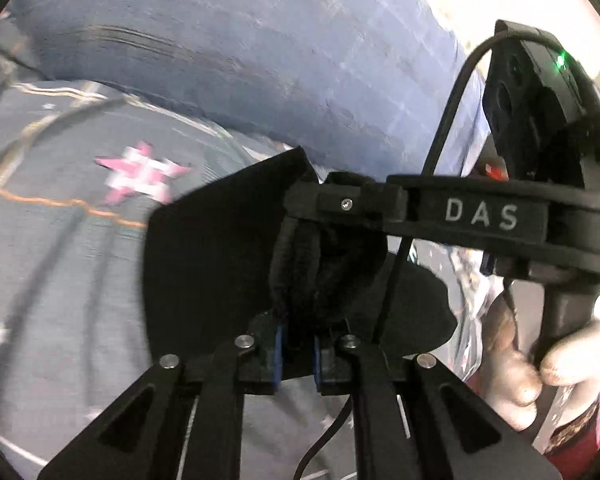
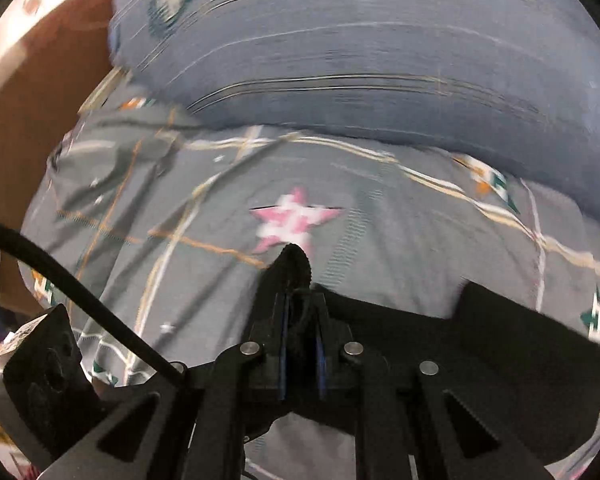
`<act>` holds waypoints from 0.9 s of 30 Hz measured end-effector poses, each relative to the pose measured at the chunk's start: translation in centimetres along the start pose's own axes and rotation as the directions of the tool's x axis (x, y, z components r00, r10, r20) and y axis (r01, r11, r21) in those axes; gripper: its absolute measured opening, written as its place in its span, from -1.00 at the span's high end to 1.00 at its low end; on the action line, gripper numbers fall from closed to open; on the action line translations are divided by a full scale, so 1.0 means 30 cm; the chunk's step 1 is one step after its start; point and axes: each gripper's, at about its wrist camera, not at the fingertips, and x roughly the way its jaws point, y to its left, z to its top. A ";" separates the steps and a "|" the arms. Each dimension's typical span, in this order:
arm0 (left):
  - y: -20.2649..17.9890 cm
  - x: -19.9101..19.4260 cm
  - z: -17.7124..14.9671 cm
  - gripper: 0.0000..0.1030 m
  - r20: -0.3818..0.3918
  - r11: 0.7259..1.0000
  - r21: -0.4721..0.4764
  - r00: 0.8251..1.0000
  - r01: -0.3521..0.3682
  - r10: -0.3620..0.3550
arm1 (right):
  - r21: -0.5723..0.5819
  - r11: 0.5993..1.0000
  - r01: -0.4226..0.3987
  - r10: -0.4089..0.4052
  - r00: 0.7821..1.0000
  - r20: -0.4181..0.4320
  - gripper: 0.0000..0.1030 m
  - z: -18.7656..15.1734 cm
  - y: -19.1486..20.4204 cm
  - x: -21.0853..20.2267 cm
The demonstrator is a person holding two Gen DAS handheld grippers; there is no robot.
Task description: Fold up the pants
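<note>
The black pants (image 1: 212,264) hang bunched over a bed. In the left wrist view my left gripper (image 1: 300,256) is shut on a thick fold of the pants, and cloth wraps its fingers. My right gripper (image 1: 340,196), marked DAS, reaches in from the right with a hand (image 1: 556,364) on its handle. Its tip meets the same bunch of cloth just above my left fingers. In the right wrist view my right gripper (image 2: 294,258) is shut on the pants (image 2: 500,344), which spread out to the right below it.
The bed has a grey sheet (image 2: 380,220) with thin stripes and a pink star (image 2: 296,216). A blue pillow or quilt (image 2: 360,60) lies along its far side. A brown wooden board (image 2: 52,80) stands at the left. A black cable (image 2: 80,284) crosses the lower left.
</note>
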 end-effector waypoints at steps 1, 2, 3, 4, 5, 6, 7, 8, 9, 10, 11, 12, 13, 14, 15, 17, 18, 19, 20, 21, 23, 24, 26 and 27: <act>-0.020 0.031 -0.007 0.77 -0.018 1.000 0.015 1.000 -0.011 0.012 | 0.034 0.999 -0.001 0.001 1.000 0.011 0.78 -0.021 -0.066 0.002; -0.036 0.068 -0.010 0.73 -0.038 0.999 0.030 0.999 -0.024 0.025 | 0.061 0.998 -0.003 0.002 1.000 0.015 0.78 -0.036 -0.110 0.006; -0.055 0.099 -0.017 0.71 -0.060 0.998 0.044 0.998 -0.033 0.036 | 0.099 0.995 -0.003 0.001 1.000 0.019 0.78 -0.059 -0.170 0.016; -0.071 0.121 -0.027 0.67 -0.078 0.998 0.056 0.996 -0.037 0.041 | 0.123 0.992 -0.004 0.001 1.000 0.022 0.77 -0.074 -0.208 0.021; -0.086 0.128 -0.037 0.63 -0.090 0.997 0.070 0.995 -0.038 0.044 | 0.160 0.987 -0.008 0.003 0.999 0.032 0.76 -0.101 -0.264 0.036; -0.095 0.128 -0.041 0.61 -0.094 0.996 0.082 0.995 -0.032 0.040 | 0.177 0.984 -0.004 -0.004 0.999 0.045 0.74 -0.118 -0.295 0.039; -0.104 0.110 -0.051 0.57 -0.096 0.995 0.098 0.995 -0.017 0.027 | 0.188 0.982 0.006 -0.017 0.998 0.058 0.71 -0.132 -0.316 0.042; -0.108 0.090 -0.058 0.51 -0.100 0.994 0.108 0.995 -0.001 0.012 | 0.214 0.977 0.015 -0.031 0.997 0.074 0.54 -0.149 -0.349 0.038; -0.104 0.052 -0.072 0.48 -0.106 0.993 0.115 0.994 0.027 -0.015 | 0.237 0.971 0.007 -0.027 0.997 0.079 0.43 -0.156 -0.373 0.033; -0.087 0.027 -0.076 0.39 -0.108 0.993 0.111 0.994 0.044 -0.032 | 0.271 0.962 -0.013 -0.013 0.996 0.093 0.33 -0.163 -0.399 0.018; -0.066 -0.011 -0.084 0.32 -0.106 0.993 0.106 0.993 0.059 -0.048 | 0.304 0.952 -0.040 0.002 0.992 0.124 0.33 -0.170 -0.426 -0.010; -0.053 -0.037 -0.089 0.30 -0.102 0.992 0.105 0.993 0.065 -0.054 | 0.319 0.946 -0.052 0.002 0.988 0.155 0.33 -0.175 -0.446 -0.040; -0.036 -0.071 -0.096 0.30 -0.092 0.993 0.104 0.994 0.062 -0.053 | 0.328 0.943 -0.051 -0.011 0.983 0.185 0.33 -0.177 -0.458 -0.074; -0.021 -0.102 -0.100 0.30 -0.080 0.994 0.098 0.996 0.054 -0.046 | 0.335 0.941 -0.042 -0.032 0.976 0.214 0.33 -0.176 -0.467 -0.114; -0.009 -0.132 -0.106 0.30 -0.067 0.995 0.085 0.997 0.041 -0.036 | 0.347 0.937 -0.049 -0.041 0.968 0.247 0.33 -0.177 -0.472 -0.154; 0.026 -0.138 -0.093 0.30 -0.045 0.999 0.051 0.999 0.015 -0.012 | 0.366 0.920 -0.139 0.025 0.954 0.299 0.30 -0.181 -0.471 -0.198; 0.055 -0.133 -0.076 0.30 -0.037 1.000 0.014 0.999 -0.001 0.002 | 0.366 0.907 -0.208 0.089 0.944 0.317 0.30 -0.183 -0.467 -0.210; 0.073 -0.125 -0.068 0.30 -0.035 1.000 -0.013 0.999 -0.004 0.004 | 0.356 0.888 -0.291 0.174 0.929 0.325 0.30 -0.180 -0.441 -0.209; 0.084 -0.107 -0.056 0.30 -0.034 0.999 -0.035 0.999 -0.004 0.002 | 0.341 0.876 -0.340 0.232 0.919 0.318 0.30 -0.178 -0.409 -0.198; 0.095 -0.087 -0.047 0.30 -0.034 0.999 -0.054 0.999 -0.010 0.008 | 0.330 0.872 -0.363 0.265 0.914 0.306 0.30 -0.174 -0.386 -0.185; 0.104 -0.050 -0.040 0.30 -0.045 0.998 -0.062 0.999 -0.032 0.029 | 0.318 0.862 -0.394 0.319 0.910 0.263 0.30 -0.172 -0.320 -0.128; 0.101 -0.026 -0.038 0.30 -0.056 0.998 -0.056 0.998 -0.043 0.039 | 0.327 0.853 -0.406 0.340 0.909 0.242 0.30 -0.175 -0.297 -0.089; 0.098 0.009 -0.044 0.30 -0.075 0.997 -0.039 0.995 -0.069 0.066 | 0.358 0.841 -0.406 0.350 0.912 0.212 0.30 -0.194 -0.286 -0.024; 0.097 0.031 -0.048 0.30 -0.087 0.997 -0.030 0.994 -0.074 0.071 | 0.376 0.839 -0.393 0.340 0.919 0.201 0.30 -0.208 -0.295 0.002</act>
